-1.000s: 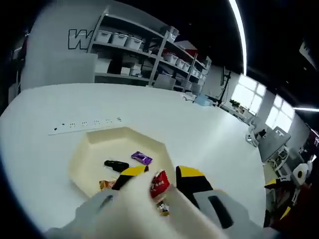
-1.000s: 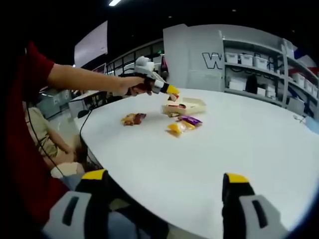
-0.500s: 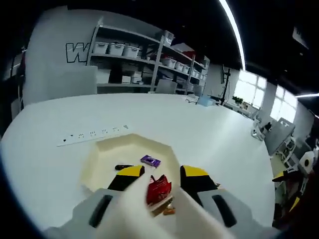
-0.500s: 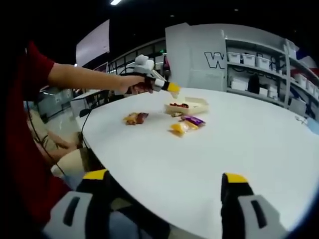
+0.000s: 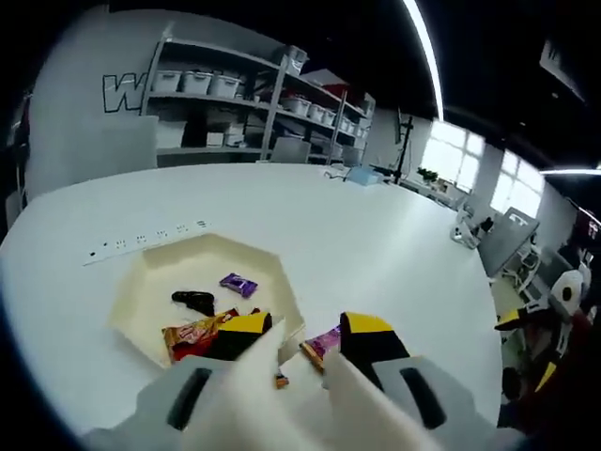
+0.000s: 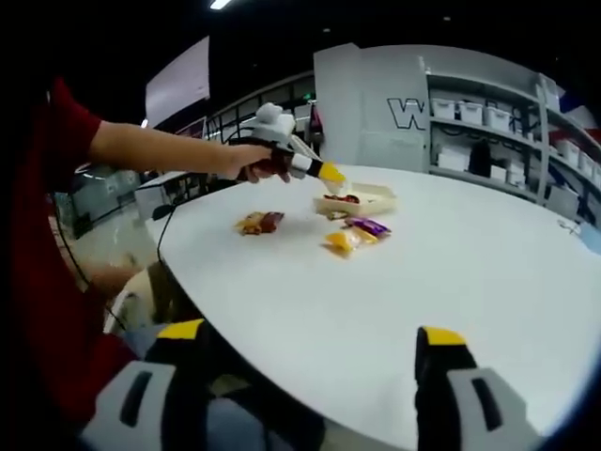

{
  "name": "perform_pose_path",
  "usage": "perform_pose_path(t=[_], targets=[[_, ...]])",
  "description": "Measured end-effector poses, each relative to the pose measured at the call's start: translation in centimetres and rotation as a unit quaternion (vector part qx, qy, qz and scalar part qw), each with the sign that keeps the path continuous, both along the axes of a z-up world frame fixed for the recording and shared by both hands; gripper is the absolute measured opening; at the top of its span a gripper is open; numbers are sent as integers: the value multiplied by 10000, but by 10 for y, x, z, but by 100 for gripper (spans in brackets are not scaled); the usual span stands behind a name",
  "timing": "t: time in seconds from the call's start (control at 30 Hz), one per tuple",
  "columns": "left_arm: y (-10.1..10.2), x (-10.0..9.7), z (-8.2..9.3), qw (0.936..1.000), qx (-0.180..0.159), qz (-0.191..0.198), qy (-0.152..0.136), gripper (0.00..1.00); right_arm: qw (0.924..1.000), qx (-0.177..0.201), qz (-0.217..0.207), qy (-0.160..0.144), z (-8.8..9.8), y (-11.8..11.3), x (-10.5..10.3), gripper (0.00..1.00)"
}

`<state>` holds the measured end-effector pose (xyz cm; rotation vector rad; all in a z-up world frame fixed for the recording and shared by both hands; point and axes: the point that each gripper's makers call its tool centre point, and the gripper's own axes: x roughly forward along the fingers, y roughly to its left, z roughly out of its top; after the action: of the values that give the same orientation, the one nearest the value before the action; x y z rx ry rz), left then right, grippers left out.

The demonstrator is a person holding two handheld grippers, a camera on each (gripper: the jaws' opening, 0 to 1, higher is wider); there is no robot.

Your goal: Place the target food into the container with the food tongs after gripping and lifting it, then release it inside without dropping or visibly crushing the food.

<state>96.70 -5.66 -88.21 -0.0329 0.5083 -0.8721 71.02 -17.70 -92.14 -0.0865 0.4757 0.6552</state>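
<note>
Right gripper open, snack packets beside container

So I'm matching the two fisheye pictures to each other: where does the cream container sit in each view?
Left gripper view: the cream container lies low and left of centre, just beyond the left gripper.
Right gripper view: it sits far off, above centre, under the left gripper's yellow tips.
Shared landmark: the shelving rack with white bins.

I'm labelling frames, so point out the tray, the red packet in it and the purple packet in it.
tray (image 5: 141,282): left gripper view, bare floor near its left wall
red packet (image 5: 192,334): left gripper view, wrapper middle
purple packet (image 5: 238,284): left gripper view, wrapper middle
</note>
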Motion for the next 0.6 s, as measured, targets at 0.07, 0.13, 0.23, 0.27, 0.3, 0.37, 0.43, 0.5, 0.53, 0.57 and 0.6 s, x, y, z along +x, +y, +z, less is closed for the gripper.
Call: perform_pose_path(t=[0.07,0.13,0.23,0.27,0.3,0.37,0.43,0.5,0.53,0.57,0.6], targets=[[-9,-6,-3,10000,26,-84,14,26,10000,5,3,-4,0,0,0,90],[-14,-6,-7,9999,58,-129,35,26,10000,7,-3,-4,1,-1,-1,90],[-23,-9,-11,9997,48,-235,62,26,10000,13,-15,4,0,-2,-1,90],[-26,-10,-13,9996,67,-273,67,26,10000,7,-10,11,0,-2,-1,90],[-28,-12,-14,9995,56,-297,86,26,10000,-1,-1,11,0,-2,-1,90],[-33,-14,-15,9993,31,-343,134,26,10000,6,2,6,0,-1,-1,90],[-36,-17,-17,9992,31,-355,166,26,10000,14,-5,1,0,-2,-1,90],[-38,-20,-21,9990,24,-374,250,26,10000,7,-8,8,0,-2,-1,90],[-41,-23,-22,9989,24,-380,273,26,10000,7,-8,13,-1,-2,-1,90],[-43,-26,-24,9987,15,-390,328,26,10000,6,-8,17,-1,-2,-1,90],[-46,-28,-25,9986,12,-400,355,26,10000,5,-8,18,-1,-2,-1,90]])
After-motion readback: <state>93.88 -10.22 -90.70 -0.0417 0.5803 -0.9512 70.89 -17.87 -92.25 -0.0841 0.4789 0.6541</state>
